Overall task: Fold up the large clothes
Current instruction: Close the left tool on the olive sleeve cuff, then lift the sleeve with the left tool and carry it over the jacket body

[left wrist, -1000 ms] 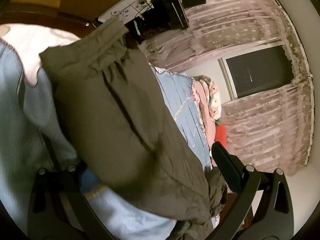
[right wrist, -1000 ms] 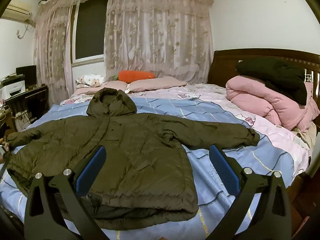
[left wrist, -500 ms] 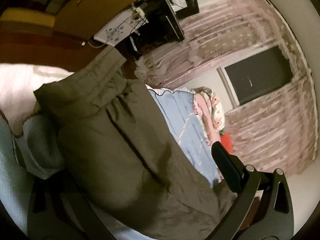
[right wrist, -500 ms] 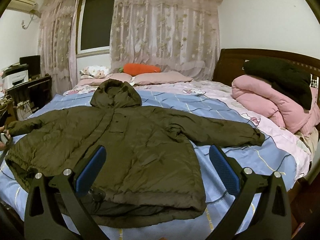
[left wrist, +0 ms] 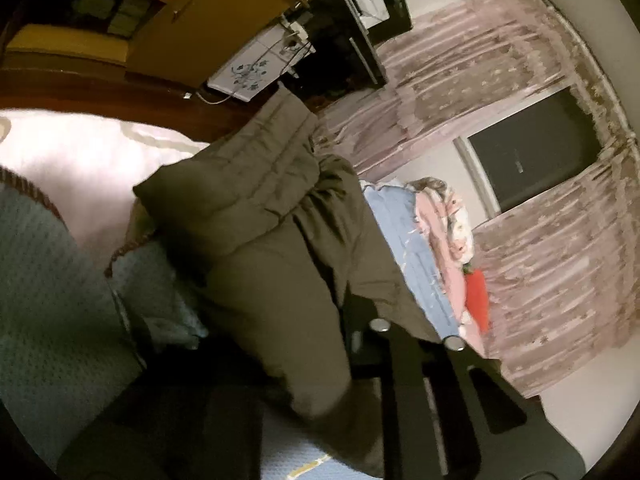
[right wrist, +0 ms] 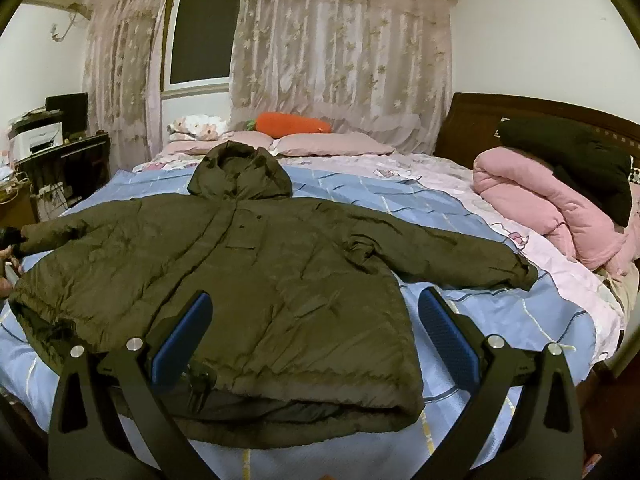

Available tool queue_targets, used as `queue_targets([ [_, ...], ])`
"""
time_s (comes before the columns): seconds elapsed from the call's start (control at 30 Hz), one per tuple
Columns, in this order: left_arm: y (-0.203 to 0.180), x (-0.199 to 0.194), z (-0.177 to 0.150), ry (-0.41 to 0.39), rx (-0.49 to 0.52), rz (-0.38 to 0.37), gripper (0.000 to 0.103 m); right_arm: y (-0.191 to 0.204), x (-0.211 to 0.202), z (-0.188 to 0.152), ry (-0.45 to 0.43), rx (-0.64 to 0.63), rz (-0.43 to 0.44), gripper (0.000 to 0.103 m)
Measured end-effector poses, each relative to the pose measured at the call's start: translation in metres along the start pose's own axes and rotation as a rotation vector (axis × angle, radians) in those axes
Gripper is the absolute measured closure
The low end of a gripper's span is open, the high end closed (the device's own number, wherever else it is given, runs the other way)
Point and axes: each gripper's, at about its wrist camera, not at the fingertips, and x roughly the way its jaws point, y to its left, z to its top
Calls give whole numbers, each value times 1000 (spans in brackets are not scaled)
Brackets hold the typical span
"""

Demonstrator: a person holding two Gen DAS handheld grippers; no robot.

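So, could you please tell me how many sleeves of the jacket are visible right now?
2. One sleeve lies stretched toward the pink quilt; the other sleeve reaches the bed's opposite edge, its cuff at the frame's edge.

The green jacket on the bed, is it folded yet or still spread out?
Spread out. The green jacket lies flat on the bed, both sleeves stretched sideways, hood toward the pillows.

Bed with blue striped sheet; lying on it: olive jacket spread flat, pink quilt at right, pillows and carrot plush at far edge.
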Motion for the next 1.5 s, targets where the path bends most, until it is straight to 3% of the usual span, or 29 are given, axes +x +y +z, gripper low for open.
queue_targets([
  [0.27, 6, -9, -8, -52, -15, -144, 99, 8, 2, -5, 18, -26, 18, 1],
  [0.93, -6, -5, -9, -41, 22, -91, 99, 8, 5, -10, 29, -13, 19, 1],
  [1.07, -29, -6, -9, -36, 118, 1, 99, 2, 5, -9, 31, -3, 27, 1],
  [1.3, -81, -19, -4, -35, 272, 23, 99, -8, 2, -5, 23, 40, 37, 1],
  [1.5, -150, -42, 0, -57, 521, 49, 99, -18, -3, -3, 10, 71, 46, 1],
])
